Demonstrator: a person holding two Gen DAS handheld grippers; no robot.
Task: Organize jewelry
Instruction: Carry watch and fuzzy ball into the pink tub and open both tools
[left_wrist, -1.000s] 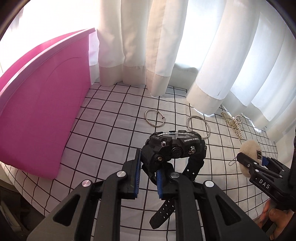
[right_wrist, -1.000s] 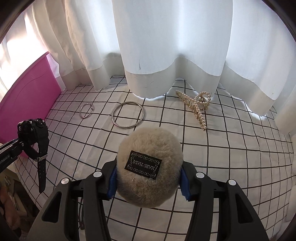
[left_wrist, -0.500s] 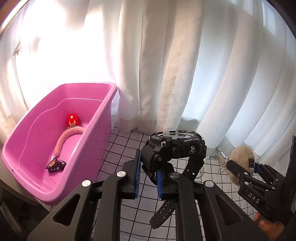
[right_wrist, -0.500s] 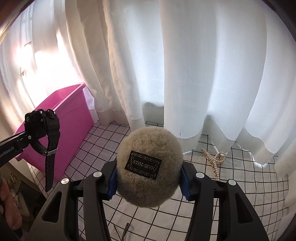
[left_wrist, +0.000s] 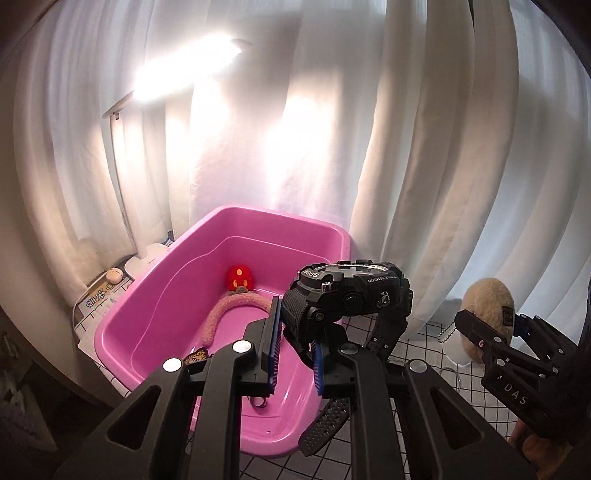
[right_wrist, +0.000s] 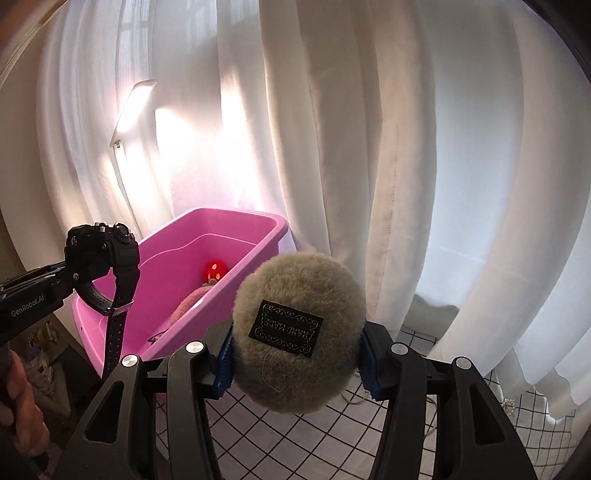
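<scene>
My left gripper (left_wrist: 295, 352) is shut on the strap of a black sports watch (left_wrist: 351, 291). It holds the watch in the air above the near right corner of the pink bin (left_wrist: 258, 221). The loose strap end hangs down. My right gripper (right_wrist: 295, 365) is shut on a beige fluffy pom-pom (right_wrist: 295, 325) with a black label, held up to the right of the pink bin (right_wrist: 240, 214). The right wrist view shows the black watch (right_wrist: 99, 247) at the left, over the bin's near end. In the left wrist view the pom-pom (left_wrist: 487, 299) is at the right.
Inside the bin lie a red charm (left_wrist: 240, 278), a pink fuzzy band (left_wrist: 229, 314) and a small brooch (left_wrist: 195, 358). White curtains (right_wrist: 406, 147) hang close behind. A black-grid cloth (right_wrist: 295, 432) covers the table. A pearl clip (right_wrist: 509, 404) lies far right. A printed box (left_wrist: 99, 299) sits left of the bin.
Both grippers have risen and swung left toward the pink bin, whose inside has come into view. The table's rings have dropped out of sight. Both grips are unchanged.
</scene>
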